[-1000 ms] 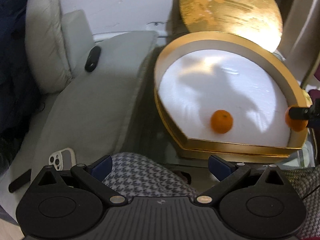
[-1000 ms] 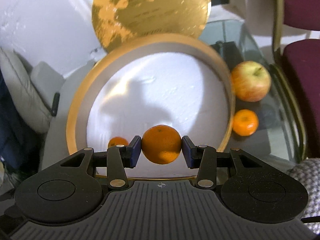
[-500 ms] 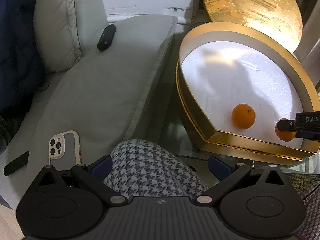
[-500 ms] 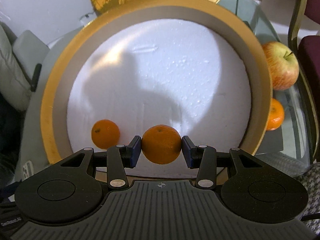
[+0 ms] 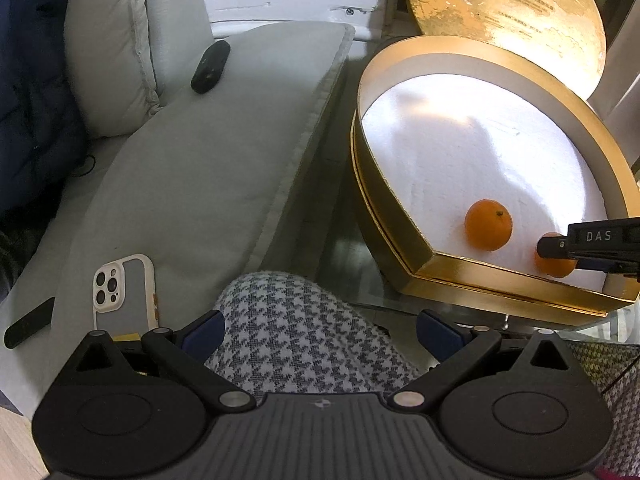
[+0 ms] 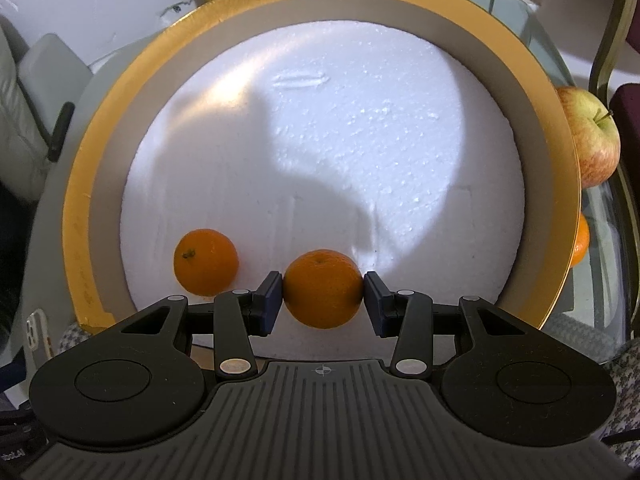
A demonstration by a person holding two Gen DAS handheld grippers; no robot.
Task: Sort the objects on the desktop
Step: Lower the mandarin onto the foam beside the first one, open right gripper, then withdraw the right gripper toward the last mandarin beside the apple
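Since the earlier frames, right tongs [image 6: 324, 300] have come down over the gold box [image 6: 560, 152] with the mandarin [image 6: 323, 288] clamped between the blue pads; the white foam floor [image 6: 340, 140] now fills the right wrist view; the second mandarin [image 6: 205, 261] in the box has not shifted. Held fruit hangs low over the near edge of the foam, just right of the resting one; contact with the foam cannot be told. Left tongs [image 5: 320, 330] stand spread wide and empty above a houndstooth-clad knee [image 5: 304, 332], off the table's left edge beside the grey cushion [image 5: 192, 168] and phone [image 5: 122, 290].

Outside the box, at the glass table's [image 6: 600, 216] right edge: an apple [image 6: 592, 136] and a third mandarin [image 6: 580, 240], not yet sorted.

Handling judgement: mandarin is light, round, soft-skinned; firm squeeze risks bruising; it will likely roll on release; best held across the widest girth, as now; apple likely heavier, smoother, wants a wider opening.
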